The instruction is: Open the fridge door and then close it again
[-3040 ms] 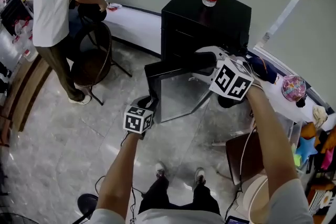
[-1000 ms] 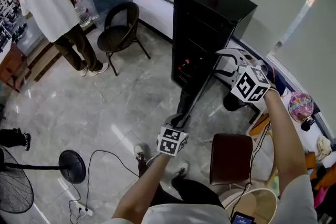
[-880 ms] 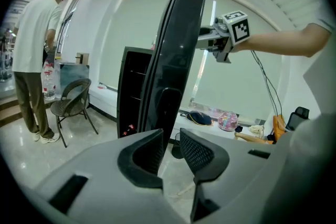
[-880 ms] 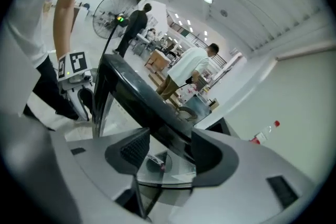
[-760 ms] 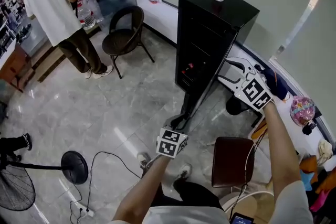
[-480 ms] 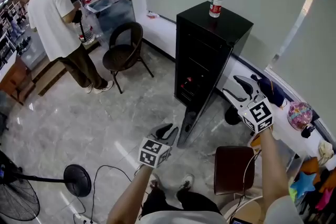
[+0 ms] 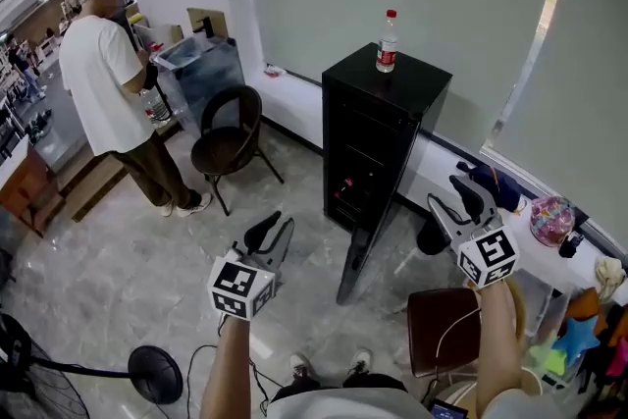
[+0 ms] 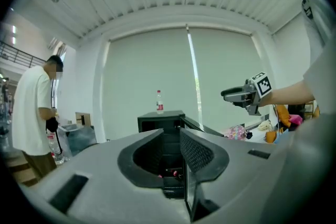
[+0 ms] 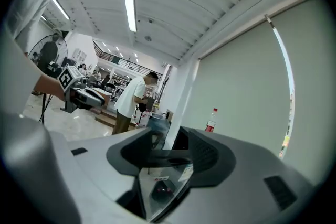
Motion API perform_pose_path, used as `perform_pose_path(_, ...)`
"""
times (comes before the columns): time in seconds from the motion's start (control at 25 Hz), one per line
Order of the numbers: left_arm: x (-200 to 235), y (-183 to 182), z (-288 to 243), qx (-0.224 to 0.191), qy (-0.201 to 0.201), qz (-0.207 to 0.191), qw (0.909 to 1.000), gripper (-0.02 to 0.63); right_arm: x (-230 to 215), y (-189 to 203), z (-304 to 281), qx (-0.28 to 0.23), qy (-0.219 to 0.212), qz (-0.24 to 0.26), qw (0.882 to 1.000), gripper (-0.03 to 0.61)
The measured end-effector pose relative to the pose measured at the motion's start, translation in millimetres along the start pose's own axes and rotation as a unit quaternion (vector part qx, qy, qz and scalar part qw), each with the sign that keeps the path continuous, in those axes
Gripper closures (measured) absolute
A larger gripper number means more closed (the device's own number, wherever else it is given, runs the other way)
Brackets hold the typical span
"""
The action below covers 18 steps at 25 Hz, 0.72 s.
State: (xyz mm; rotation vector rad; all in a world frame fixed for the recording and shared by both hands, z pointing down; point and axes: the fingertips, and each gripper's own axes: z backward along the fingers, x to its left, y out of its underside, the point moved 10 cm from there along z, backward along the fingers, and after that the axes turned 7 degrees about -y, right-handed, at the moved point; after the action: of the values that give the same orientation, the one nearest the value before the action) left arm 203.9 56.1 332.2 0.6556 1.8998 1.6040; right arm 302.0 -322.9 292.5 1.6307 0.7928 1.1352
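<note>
Lifted back from the fridge (image 7: 378, 128), left tongs (image 7: 273, 229), just eased narrowly apart, and right tongs (image 7: 453, 196), wide, are held empty: door (image 7: 361, 255) is released, ajar.

Glossy fridge (image 7: 385, 118), polished stone floor (image 7: 128, 255)

No text, brand or number can be read. The red label (image 7: 388, 55) on the clear plastic bottle (image 7: 389, 39) atop the black fridge (image 7: 378, 137) is too small to be made out, and the white sticker (image 9: 160, 179) on the fridge door (image 7: 359, 250) is blurred.
</note>
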Motion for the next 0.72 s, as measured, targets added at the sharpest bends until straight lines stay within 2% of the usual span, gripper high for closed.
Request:
perform_pose_path(0.08,8,-15,9,-0.016,-0.007,-0.005,0.9998,0.541,5,-9,9,-0.001,0.015,-0.001,1.000,0.378)
perform_pose_path(0.24,21,-35,22,-0.041,-0.012,-0.007,0.9991,0.541,17,-25,25,-0.010,0.041,-0.010,0.999,0.377)
perform_pose_path(0.48,36,-52,26,-0.073,-0.015,-0.008,0.9972,0.541,27,-34,31,-0.007,0.038,-0.008,0.999,0.377)
perform_pose_path(0.72,47,-50,13,-0.067,-0.011,0.006,0.9977,0.541,18,-28,24,0.010,0.050,-0.009,0.999,0.377)
